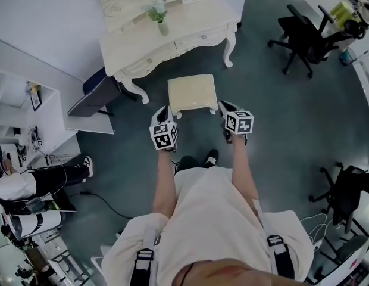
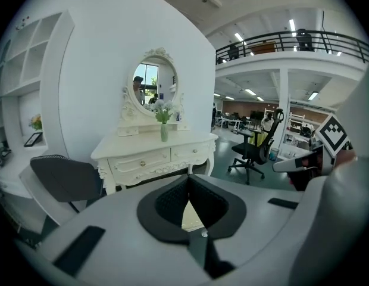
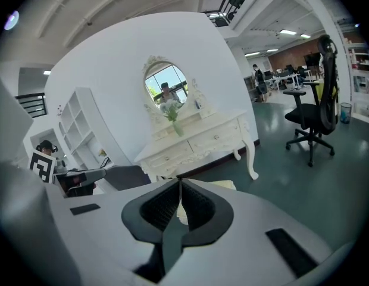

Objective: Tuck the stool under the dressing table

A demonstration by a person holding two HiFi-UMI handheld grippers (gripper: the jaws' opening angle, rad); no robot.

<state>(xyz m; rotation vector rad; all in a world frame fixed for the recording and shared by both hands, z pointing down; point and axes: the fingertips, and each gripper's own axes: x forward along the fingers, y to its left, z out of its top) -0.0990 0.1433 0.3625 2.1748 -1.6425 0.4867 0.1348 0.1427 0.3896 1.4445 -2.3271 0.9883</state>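
The cream dressing table (image 1: 193, 18) stands against the white wall at the top of the head view, with an oval mirror (image 2: 152, 82) on it. The cream square-topped stool (image 1: 192, 92) stands on the dark floor just in front of the table, outside its legs. My left gripper (image 1: 163, 111) is at the stool's near left corner and my right gripper (image 1: 225, 105) at its near right corner. Both look shut, jaw tips meeting with nothing between them. In the gripper views the stool (image 2: 190, 217) (image 3: 225, 185) shows pale behind the jaws, with the table (image 2: 150, 154) (image 3: 199, 143) beyond.
A grey chair (image 1: 92, 98) stands left of the table beside white shelves (image 1: 27, 103). A vase of flowers (image 1: 160, 15) is on the tabletop. A black office chair (image 1: 303, 37) stands at the right, another (image 1: 345, 190) lower right. A person (image 1: 18, 186) sits at the far left.
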